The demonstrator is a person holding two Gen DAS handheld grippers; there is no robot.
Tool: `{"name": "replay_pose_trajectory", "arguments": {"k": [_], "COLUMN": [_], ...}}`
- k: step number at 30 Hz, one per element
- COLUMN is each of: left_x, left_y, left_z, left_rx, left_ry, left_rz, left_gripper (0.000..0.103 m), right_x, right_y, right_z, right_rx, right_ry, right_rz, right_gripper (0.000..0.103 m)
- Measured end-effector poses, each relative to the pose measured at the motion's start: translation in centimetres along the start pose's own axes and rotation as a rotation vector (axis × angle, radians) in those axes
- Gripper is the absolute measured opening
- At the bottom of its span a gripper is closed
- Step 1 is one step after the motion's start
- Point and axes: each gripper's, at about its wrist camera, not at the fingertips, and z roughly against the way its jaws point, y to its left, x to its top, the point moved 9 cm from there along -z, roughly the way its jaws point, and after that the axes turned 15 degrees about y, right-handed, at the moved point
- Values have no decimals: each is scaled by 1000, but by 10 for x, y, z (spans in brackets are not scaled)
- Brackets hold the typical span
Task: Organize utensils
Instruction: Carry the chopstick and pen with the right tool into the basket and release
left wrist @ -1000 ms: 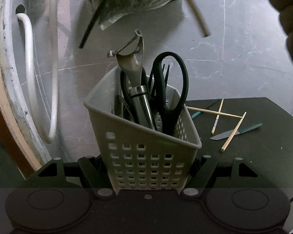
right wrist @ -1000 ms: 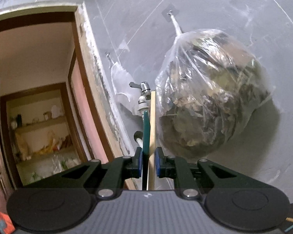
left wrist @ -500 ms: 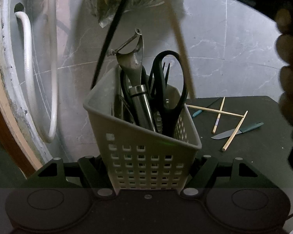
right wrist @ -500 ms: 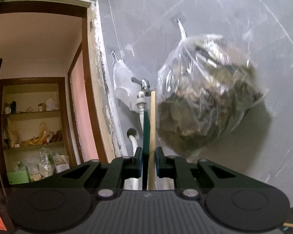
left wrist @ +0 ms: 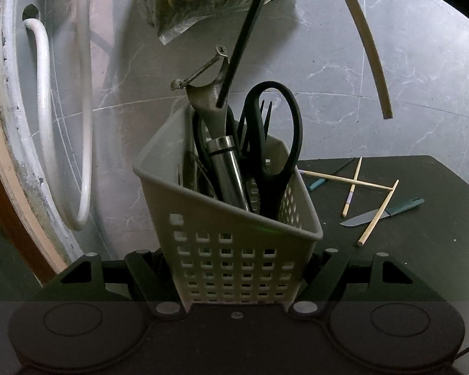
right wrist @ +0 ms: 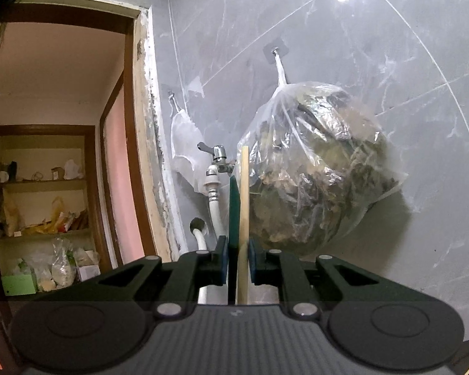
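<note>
Right gripper is clamped on a wooden chopstick plus a thin dark green utensil, frame centre. Both look light, stiff and slick, so I'd pinch mid-shaft. Left gripper hugs the basket, lower centre.

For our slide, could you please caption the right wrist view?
Right gripper shut on a wooden chopstick and a green-handled utensil.

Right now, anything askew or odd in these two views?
Yes. The right gripper pinches two mismatched sticks, one dark green, one pale wood. From the left wrist view their lower ends splay: the dark tip sits over the basket, the pale tip hangs clear of its rim. Chopsticks and a knife lie crisscrossed on the table.
</note>
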Motion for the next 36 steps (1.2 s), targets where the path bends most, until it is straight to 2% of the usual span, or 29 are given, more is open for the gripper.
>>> {"name": "replay_pose_trajectory", "arguments": {"k": [14,19,25,36], "left_x": [3,5,8,10], "left_y": [0,-2,-3,0], "left_z": [-2,-4,-7,-8], "left_rx": [2,10,15,0], "left_ry": [3,0,-4,-6], "left_rz": [-25,-48,-51,-23], "left_gripper": [76,76,76,76], "right_x": [-38,-45,-55,-91], "right_y": [-1,-9,-18,-7], "right_z": [-49,-60,-66,-64], "right_rx": [80,100,83,48], "right_ry": [80,70,67,231], "right_rz": [-36,-79,-131,7], "right_gripper": [15,15,15,18]}}
